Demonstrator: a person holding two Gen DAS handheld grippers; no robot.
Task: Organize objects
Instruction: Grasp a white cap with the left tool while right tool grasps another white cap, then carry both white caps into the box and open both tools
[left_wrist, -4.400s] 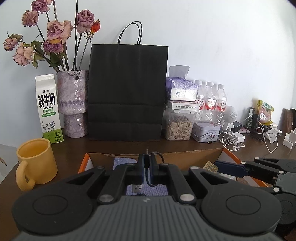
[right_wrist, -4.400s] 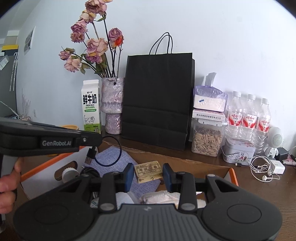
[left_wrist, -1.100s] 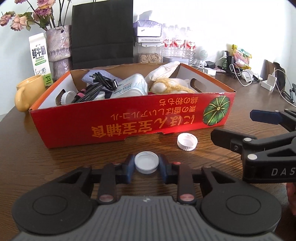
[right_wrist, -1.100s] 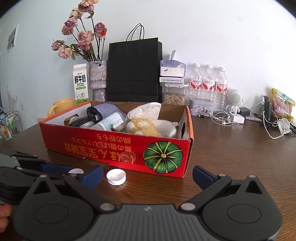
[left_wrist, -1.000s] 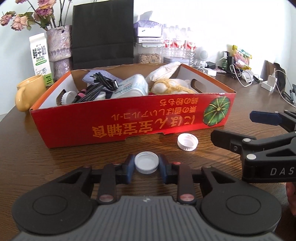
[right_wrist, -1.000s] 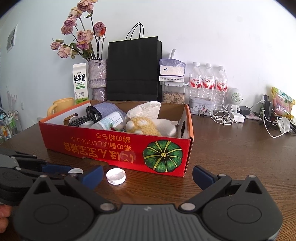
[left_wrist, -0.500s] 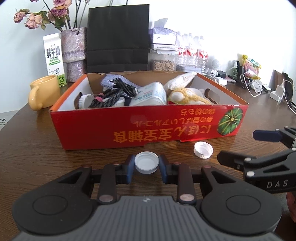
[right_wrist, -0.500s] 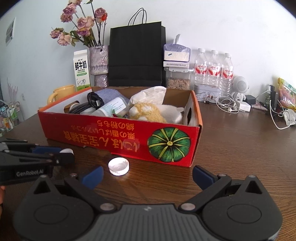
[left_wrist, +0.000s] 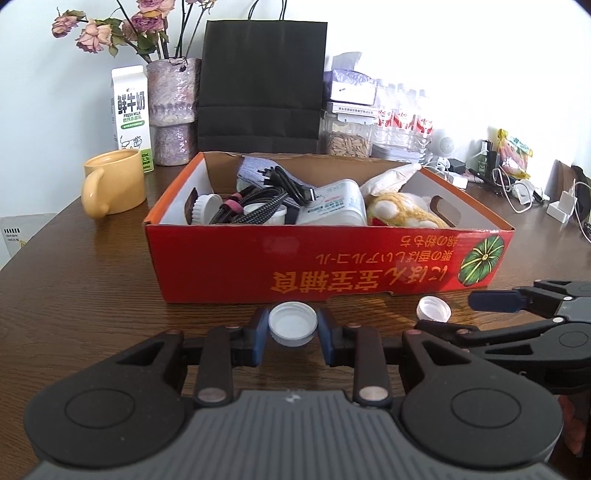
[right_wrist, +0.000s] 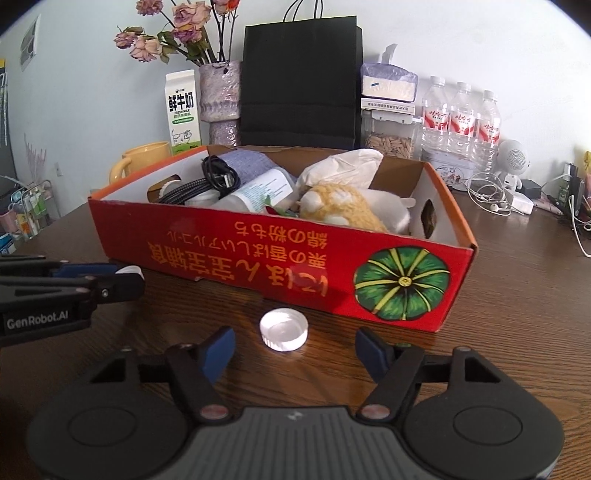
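Left hand-held gripper (left_wrist: 293, 335): matte black plastic body, grey ribbed centre panel with a small white mark, two round raised discs at its sides, angular link arms with silver pivot pins, dark blue finger pads (left_wrist: 259, 334). White lettering "GenRobot.AI" on its side, seen from the right wrist view.

Right hand-held gripper (right_wrist: 295, 350): same black body, grey ribbed panel, twin discs, silver pins, blue pads (right_wrist: 218, 350).

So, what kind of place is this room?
Probably a home desk or living space: a wooden table with a vase of dried flowers, a milk carton and charger cables by the wall.
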